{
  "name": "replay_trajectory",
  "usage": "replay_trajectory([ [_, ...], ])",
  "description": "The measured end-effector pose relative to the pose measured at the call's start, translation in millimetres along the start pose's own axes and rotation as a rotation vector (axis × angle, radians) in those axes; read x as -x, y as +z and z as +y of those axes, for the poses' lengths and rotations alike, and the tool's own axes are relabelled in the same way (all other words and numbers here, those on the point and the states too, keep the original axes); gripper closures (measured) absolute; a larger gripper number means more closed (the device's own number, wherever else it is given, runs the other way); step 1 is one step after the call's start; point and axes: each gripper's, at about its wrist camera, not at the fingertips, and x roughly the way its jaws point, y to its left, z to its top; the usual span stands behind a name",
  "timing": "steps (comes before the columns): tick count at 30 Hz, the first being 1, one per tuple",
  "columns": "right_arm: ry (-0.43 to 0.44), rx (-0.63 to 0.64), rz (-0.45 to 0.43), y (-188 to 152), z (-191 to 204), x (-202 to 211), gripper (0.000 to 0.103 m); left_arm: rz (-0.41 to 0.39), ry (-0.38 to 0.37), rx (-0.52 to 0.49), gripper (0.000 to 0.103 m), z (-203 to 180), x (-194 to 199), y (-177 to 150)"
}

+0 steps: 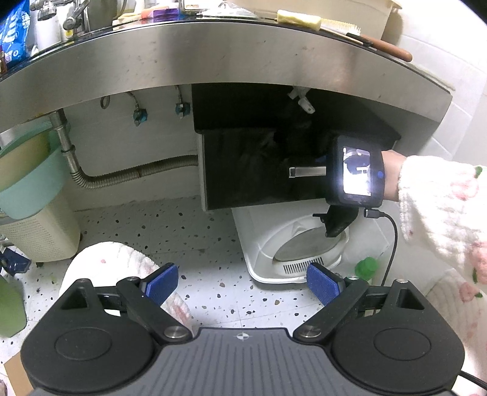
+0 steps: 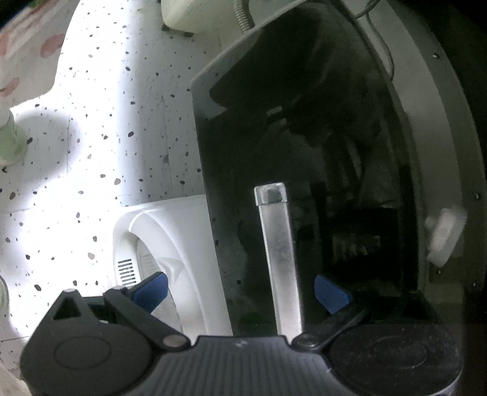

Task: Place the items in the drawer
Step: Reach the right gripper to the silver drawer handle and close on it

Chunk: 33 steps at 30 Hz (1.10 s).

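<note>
Speckled terrazzo floor (image 1: 213, 231), white tiled wall, steel-fronted tabletop (image 1: 231, 58) across the top of the left wrist view.

Left to right in that view: mint bin (image 1: 27, 182) over a cream perforated basket (image 1: 42, 231), two blue-capped water valves (image 1: 139, 115) on the wall, one corrugated metal hose (image 1: 134, 173), then the black drawer (image 1: 261, 167) under the tabletop with one silver bar handle (image 1: 306, 171). Below it a white appliance with a round lid (image 1: 289, 243), and one small green bottle (image 1: 366, 268) beside it. On the tabletop: faucet, blue snack pack, one pale brush (image 1: 299, 19).

Left claw (image 1: 243, 283): blue pads wide apart, nothing between them, hanging over the floor well short of the drawer.

Only the left view shows the right gripper's back with its lit screen (image 1: 357, 172), at the handle's right end, held by a hand in a white knit sleeve with pink flowers (image 1: 441, 207).

Only the right wrist view shows the handle (image 2: 280, 259) close up, running lengthwise between the right claw's (image 2: 243, 294) pads. Pads apart, not pressing the bar. Drawer front (image 2: 243, 137) is dark and glossy; whether it's pulled out at all, can't tell. One white clip (image 2: 444, 234) at right.

No loose items for the drawer identifiable in either claw.
</note>
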Motion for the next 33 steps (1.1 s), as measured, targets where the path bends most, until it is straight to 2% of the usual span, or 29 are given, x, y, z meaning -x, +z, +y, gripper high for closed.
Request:
replay_trajectory([
  [3, 0.022, 0.004, 0.011, 0, 3, -8, 0.000, 0.001, 0.003, -0.001, 0.011, 0, 1, 1],
  [19, -0.026, 0.025, -0.018, -4, 13, -18, 0.000, 0.010, 0.006, -0.018, 0.011, -5, 0, 7],
  [33, 0.033, 0.018, -0.001, -2, 1, -14, 0.000, 0.011, 0.015, -0.010, 0.011, -2, 5, 14],
])
